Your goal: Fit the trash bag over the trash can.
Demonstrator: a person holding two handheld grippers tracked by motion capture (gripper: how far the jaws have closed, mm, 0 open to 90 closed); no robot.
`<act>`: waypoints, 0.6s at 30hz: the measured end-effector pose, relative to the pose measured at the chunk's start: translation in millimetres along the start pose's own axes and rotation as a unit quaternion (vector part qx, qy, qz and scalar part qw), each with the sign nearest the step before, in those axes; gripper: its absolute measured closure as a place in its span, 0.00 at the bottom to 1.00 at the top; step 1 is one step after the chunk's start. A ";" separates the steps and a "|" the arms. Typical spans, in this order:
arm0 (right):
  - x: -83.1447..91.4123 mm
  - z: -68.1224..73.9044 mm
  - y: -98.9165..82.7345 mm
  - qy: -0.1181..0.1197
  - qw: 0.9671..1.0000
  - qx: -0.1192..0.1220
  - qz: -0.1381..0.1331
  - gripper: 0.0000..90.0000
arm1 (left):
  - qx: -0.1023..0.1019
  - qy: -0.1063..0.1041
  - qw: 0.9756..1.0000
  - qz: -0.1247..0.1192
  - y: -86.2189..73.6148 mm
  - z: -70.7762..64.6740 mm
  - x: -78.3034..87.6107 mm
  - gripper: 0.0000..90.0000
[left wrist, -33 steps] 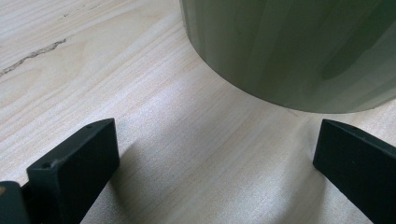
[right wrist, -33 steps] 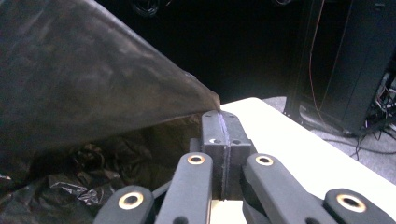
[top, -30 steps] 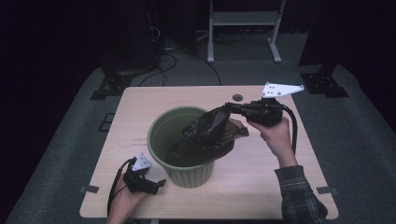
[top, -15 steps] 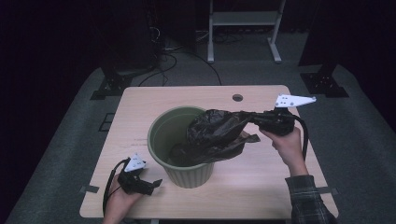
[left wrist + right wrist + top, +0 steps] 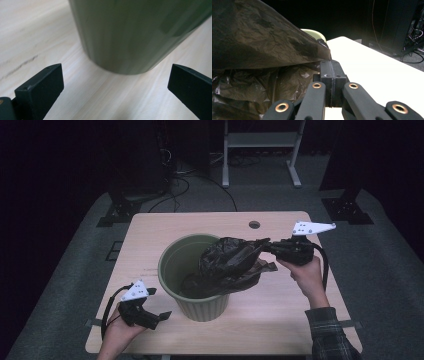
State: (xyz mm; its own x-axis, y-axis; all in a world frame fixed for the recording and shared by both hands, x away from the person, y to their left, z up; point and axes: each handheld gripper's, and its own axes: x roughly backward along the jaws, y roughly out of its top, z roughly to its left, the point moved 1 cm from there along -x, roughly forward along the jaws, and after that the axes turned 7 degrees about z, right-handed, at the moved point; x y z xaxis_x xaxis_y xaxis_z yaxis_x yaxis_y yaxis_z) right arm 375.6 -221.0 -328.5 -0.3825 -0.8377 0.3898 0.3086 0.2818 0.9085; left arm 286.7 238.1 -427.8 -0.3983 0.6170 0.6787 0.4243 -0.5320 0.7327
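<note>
Table point(image 5: 150, 240): pale wood, centre of the high view.
Bin point(image 5: 186, 265): green, round, mid-frame; bag not yet seated.
Bag point(image 5: 230, 265): black, crumpled, thin; draped over bin's right rim, half inside.
Right gripper point(image 5: 272, 247): jaws clamped on the bag's edge.
Left gripper point(image 5: 162, 316): jaws wide, empty, lower left beside the bin.
Risk: thin film may tear or slip; unsteadied bin could tip.

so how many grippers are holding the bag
1. The right gripper is shut on the black bag over the green bin; the left gripper sits open beside the bin.
</note>
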 end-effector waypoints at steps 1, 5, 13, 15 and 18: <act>0.0 0.0 0.0 0.000 1.000 0.000 0.000 1.00 | 0.000 0.000 1.000 0.000 0.0 0.0 0.0 0.00; 0.2 0.2 0.5 0.001 1.000 0.000 -0.001 1.00 | -0.009 -0.015 1.000 -0.015 11.6 -3.4 13.9 0.00; -0.9 0.4 0.8 0.002 1.000 0.001 0.001 1.00 | -0.036 -0.031 0.999 -0.007 37.7 -6.2 38.0 0.00; -1.6 0.3 0.8 0.003 1.000 0.002 0.002 1.00 | -0.048 -0.032 0.998 -0.009 44.5 -5.9 45.2 0.00; -2.6 0.8 0.7 0.003 1.000 0.000 0.003 1.00 | -0.058 -0.031 0.998 -0.017 54.0 -4.2 55.4 0.02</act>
State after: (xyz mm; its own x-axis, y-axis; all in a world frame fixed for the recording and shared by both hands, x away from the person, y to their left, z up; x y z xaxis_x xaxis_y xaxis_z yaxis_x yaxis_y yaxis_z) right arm 376.1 -218.2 -328.7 -0.3747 -0.8392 0.3941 0.3103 0.2870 0.9063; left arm 284.1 241.2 -350.4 -0.3582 0.6690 0.6512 0.3135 -0.5708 0.7589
